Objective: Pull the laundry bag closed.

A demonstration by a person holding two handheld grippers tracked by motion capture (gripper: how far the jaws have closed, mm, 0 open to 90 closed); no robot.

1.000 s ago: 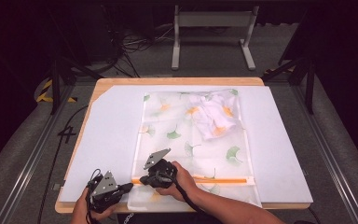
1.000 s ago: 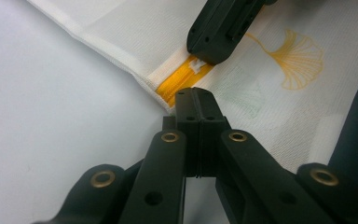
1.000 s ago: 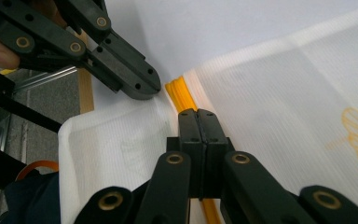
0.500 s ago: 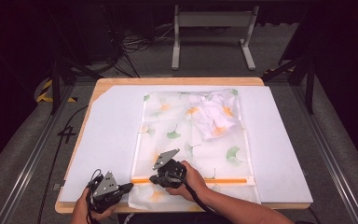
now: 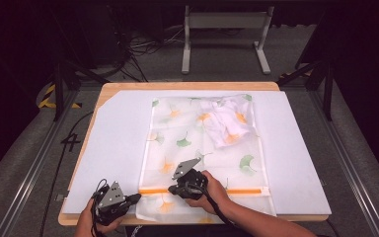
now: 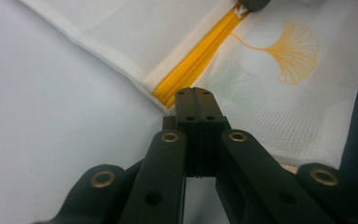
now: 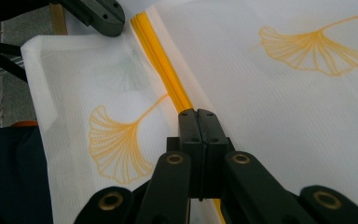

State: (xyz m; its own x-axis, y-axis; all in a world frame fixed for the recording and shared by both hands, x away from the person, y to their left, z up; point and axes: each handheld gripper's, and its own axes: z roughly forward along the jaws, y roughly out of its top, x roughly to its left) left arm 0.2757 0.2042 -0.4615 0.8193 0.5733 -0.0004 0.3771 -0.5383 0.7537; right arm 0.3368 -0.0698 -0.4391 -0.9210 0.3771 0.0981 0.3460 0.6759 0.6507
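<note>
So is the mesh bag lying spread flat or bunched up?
Spread flat: the mesh bag lies smooth on the white board, orange zipper straight, a white garment showing through it.

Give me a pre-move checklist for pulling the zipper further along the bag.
1. Left gripper shut at the near end of the orange zipper: ok.
2. Right gripper shut on the zipper line: ok; whether it pinches the slider: cannot tell.
3. Mesh bag lying flat on the white board: ok.
4. Zipper path to the right free of things: ok.
5. White garment inside the bag, away from the zipper: ok.
6. Bag's near edge hangs over the table edge: not ok.
</note>
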